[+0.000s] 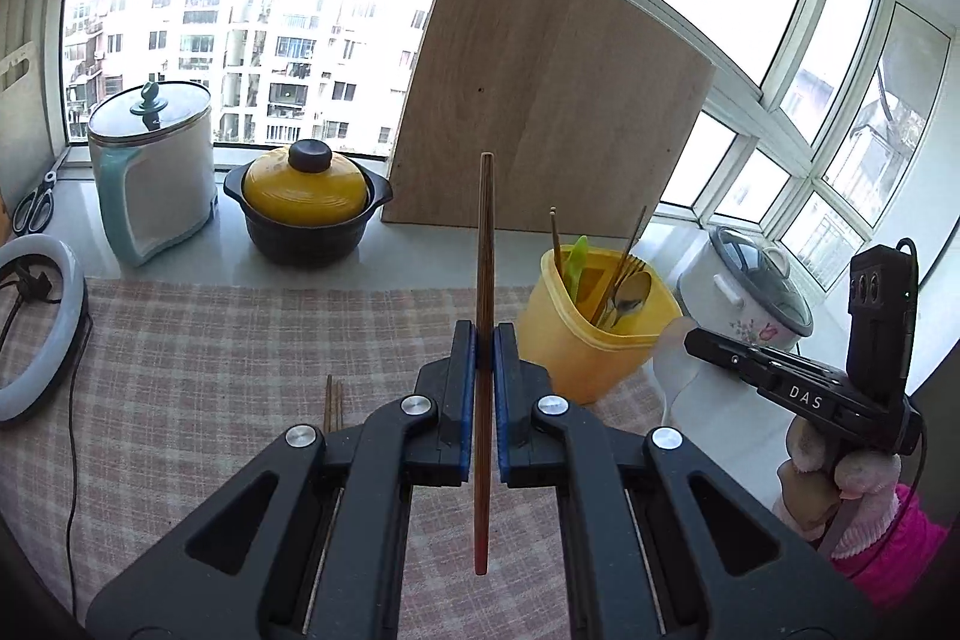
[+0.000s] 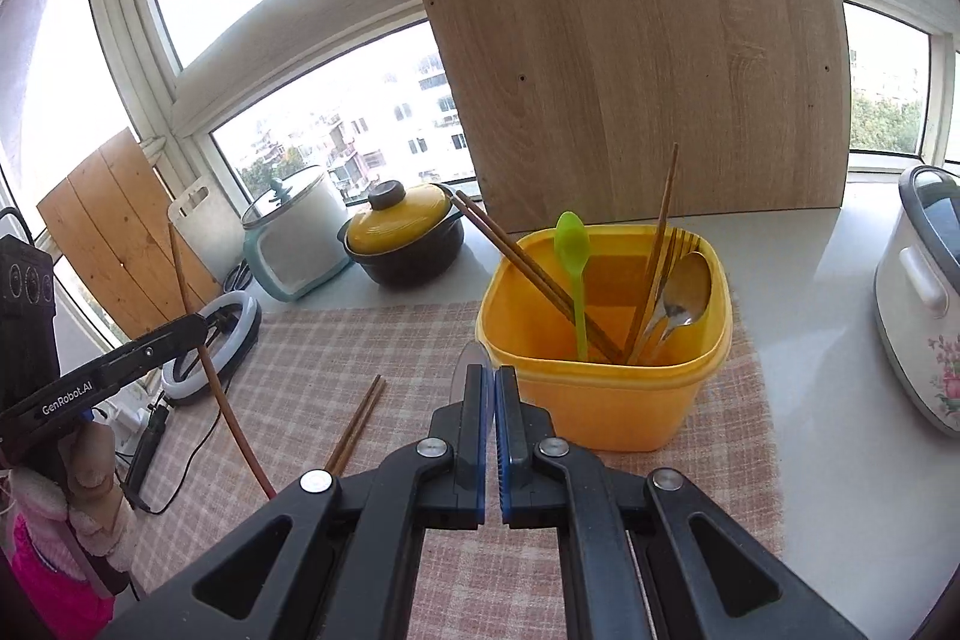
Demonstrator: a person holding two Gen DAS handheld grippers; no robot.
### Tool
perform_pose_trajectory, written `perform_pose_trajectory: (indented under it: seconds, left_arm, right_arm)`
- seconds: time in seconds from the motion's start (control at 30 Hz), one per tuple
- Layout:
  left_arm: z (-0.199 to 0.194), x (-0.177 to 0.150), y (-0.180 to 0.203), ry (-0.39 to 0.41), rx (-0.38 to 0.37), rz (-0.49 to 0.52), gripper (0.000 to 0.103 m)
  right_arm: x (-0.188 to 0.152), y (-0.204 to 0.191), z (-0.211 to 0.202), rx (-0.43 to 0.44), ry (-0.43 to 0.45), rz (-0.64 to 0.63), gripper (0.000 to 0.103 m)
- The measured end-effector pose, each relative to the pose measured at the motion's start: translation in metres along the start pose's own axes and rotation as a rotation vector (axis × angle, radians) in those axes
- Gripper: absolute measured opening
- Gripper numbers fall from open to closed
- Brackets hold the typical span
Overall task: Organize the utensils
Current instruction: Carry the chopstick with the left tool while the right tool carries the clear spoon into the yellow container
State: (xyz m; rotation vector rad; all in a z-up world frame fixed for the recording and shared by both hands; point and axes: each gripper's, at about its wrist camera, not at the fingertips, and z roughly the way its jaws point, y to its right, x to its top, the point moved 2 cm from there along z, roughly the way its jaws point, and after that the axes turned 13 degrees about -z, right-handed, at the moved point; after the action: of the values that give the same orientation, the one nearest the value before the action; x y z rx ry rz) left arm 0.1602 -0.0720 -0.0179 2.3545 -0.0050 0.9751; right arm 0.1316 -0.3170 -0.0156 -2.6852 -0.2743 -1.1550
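- A brown chopstick (image 1: pixel 483 340) is clamped between the closed jaws of the left gripper (image 1: pixel 485 340), standing upright above the checked cloth (image 1: pixel 240 370).
- A clear plastic spoon (image 2: pixel 471 370) is pinched by the closed right gripper (image 2: pixel 493 382); only its rounded bowl is seen, poking up past the left finger.
- The yellow tub (image 2: pixel 606 400) stands on the cloth just beyond the right gripper, in front of a leaning wooden board (image 2: pixel 648 64).
- Inside the tub, a green spoon (image 2: pixel 573 250), a pair of chopsticks (image 2: pixel 528 268), a metal spoon (image 2: pixel 684 292) and a fork (image 2: pixel 669 256) are leaned against the walls.
- Two more chopsticks (image 2: pixel 357 424) are left lying side by side on the cloth, to the left of the tub.
- A yellow-lidded pot (image 1: pixel 306 202) and a kettle (image 1: pixel 153 172) are set on the sill behind.
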Motion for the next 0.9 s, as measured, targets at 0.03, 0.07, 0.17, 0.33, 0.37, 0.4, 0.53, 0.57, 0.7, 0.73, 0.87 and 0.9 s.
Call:
perform_pose_trajectory:
  seconds: [0.03, 0.07, 0.17, 0.33, 0.37, 0.4, 0.53, 0.57, 0.7, 0.73, 0.87, 0.9]
  left_arm:
    - [0.002, 0.002, 0.007, 0.006, -0.008, 0.005, 0.003]
    - [0.004, 0.005, 0.013, 0.012, -0.015, 0.009, 0.003]
    - [0.010, 0.013, 0.031, 0.033, -0.043, 0.013, 0.003]
    - [0.023, 0.026, 0.058, 0.057, -0.078, 0.019, 0.003]
    - [0.026, 0.029, 0.063, 0.061, -0.084, 0.018, 0.003]
    - [0.029, 0.031, 0.066, 0.063, -0.089, 0.017, 0.003]
    - [0.040, 0.039, 0.081, 0.082, -0.101, 0.019, 0.003]
    - [0.043, 0.041, 0.083, 0.085, -0.102, 0.018, 0.003]
    - [0.055, 0.050, 0.091, 0.092, -0.108, 0.007, 0.003]
    - [0.057, 0.053, 0.094, 0.097, -0.109, 0.007, 0.003]
    - [0.063, 0.063, 0.100, 0.123, -0.109, 0.000, 0.003]
    - [0.064, 0.065, 0.101, 0.126, -0.109, -0.001, 0.003]
  right_arm:
    - [0.002, 0.005, -0.005, -0.007, 0.010, 0.002, 0.000]
    - [0.005, 0.010, -0.009, -0.015, 0.018, 0.001, 0.000]
    - [0.013, 0.023, -0.020, -0.043, 0.044, -0.007, 0.000]
    - [0.026, 0.044, -0.034, -0.083, 0.085, -0.009, 0.000]
    - [0.029, 0.048, -0.035, -0.089, 0.092, -0.006, 0.000]
    - [0.031, 0.052, -0.037, -0.093, 0.098, -0.003, 0.000]
    - [0.040, 0.065, -0.045, -0.121, 0.127, 0.000, 0.000]
    - [0.042, 0.068, -0.046, -0.125, 0.133, 0.004, 0.000]
    - [0.053, 0.080, -0.045, -0.133, 0.155, 0.021, 0.000]
    - [0.056, 0.082, -0.044, -0.136, 0.160, 0.023, 0.000]
    - [0.066, 0.091, -0.040, -0.153, 0.172, 0.026, 0.000]
    - [0.068, 0.093, -0.037, -0.158, 0.172, 0.028, 0.000]
